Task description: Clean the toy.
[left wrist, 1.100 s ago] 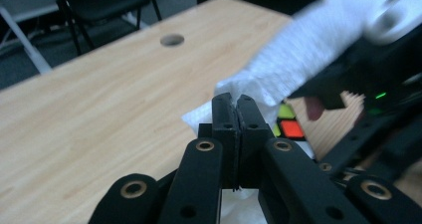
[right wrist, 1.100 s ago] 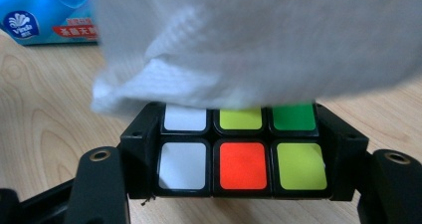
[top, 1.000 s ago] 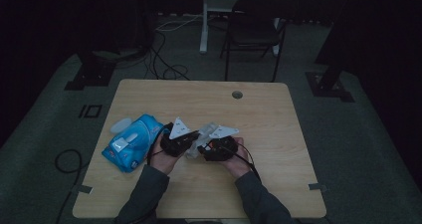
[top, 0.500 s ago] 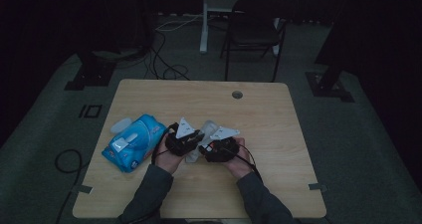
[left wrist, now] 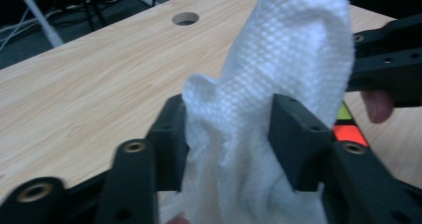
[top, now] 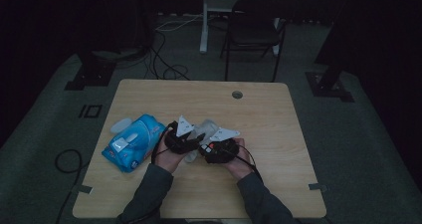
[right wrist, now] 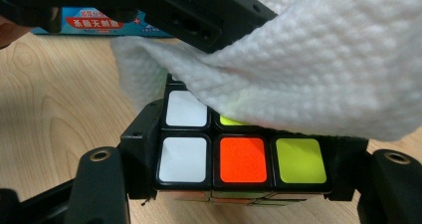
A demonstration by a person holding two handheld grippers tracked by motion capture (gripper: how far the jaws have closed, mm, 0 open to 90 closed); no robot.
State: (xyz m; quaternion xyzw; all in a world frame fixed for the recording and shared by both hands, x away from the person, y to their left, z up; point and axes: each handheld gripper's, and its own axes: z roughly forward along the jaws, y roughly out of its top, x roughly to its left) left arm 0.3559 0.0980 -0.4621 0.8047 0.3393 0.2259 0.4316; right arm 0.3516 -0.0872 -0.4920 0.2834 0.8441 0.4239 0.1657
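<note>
My right gripper (right wrist: 239, 184) clamps the cube (right wrist: 241, 159) just above the table (top: 278, 114), a white wipe (right wrist: 318, 69) draped over its top. My left gripper (left wrist: 229, 139) has just been opening — the wipe hangs loose between its parted jaws. The blue pack (top: 130, 143) lies off to the left.

The wipe (left wrist: 278, 84) was soft, dimpled white cloth-like paper; beneath it the cube (right wrist: 239, 159) showed glossy plastic tiles — over the table (left wrist: 89, 84), matt pale wood-grain.
</note>
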